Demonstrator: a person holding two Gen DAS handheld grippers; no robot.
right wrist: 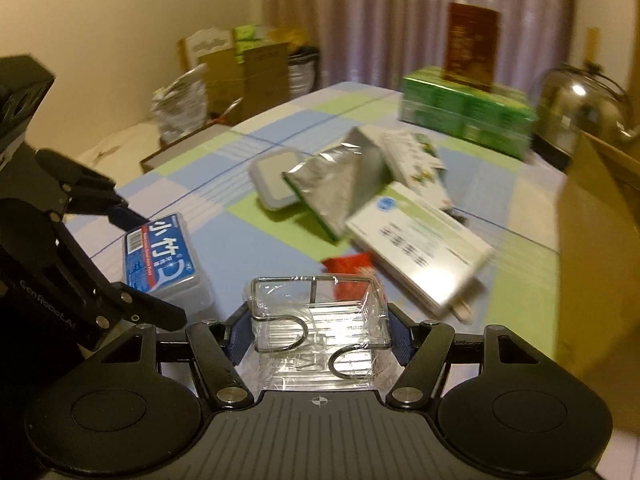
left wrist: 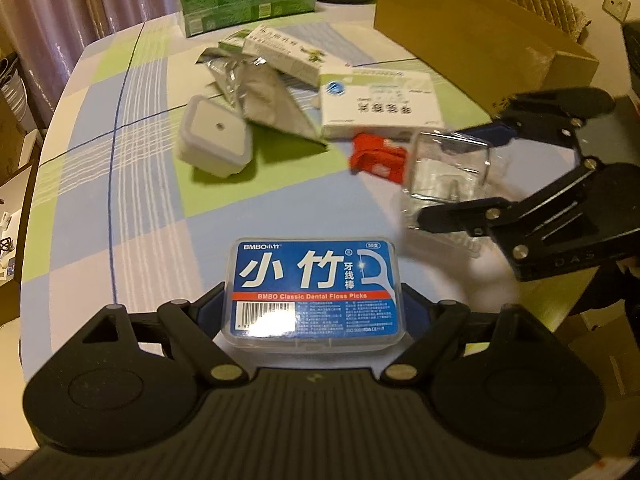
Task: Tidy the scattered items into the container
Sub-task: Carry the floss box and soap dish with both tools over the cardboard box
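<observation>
Left hand-held gripper (left wrist: 314, 300): clamped the floss box (left wrist: 314, 292).
Right hand-held gripper (right wrist: 320, 330): gripped the clear rack (right wrist: 320, 320).
Carton (left wrist: 480, 24): stood beyond.

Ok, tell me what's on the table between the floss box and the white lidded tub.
Nothing: between the floss box and the tub only bare tablecloth shows, clearest in the left wrist view.

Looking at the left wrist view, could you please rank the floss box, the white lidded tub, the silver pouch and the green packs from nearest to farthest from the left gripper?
1. Floss box: between the left gripper's fingers.
2. White lidded tub: mid-table, left.
3. Silver pouch: just behind the tub, centre.
4. Green packs: far edge.
</observation>
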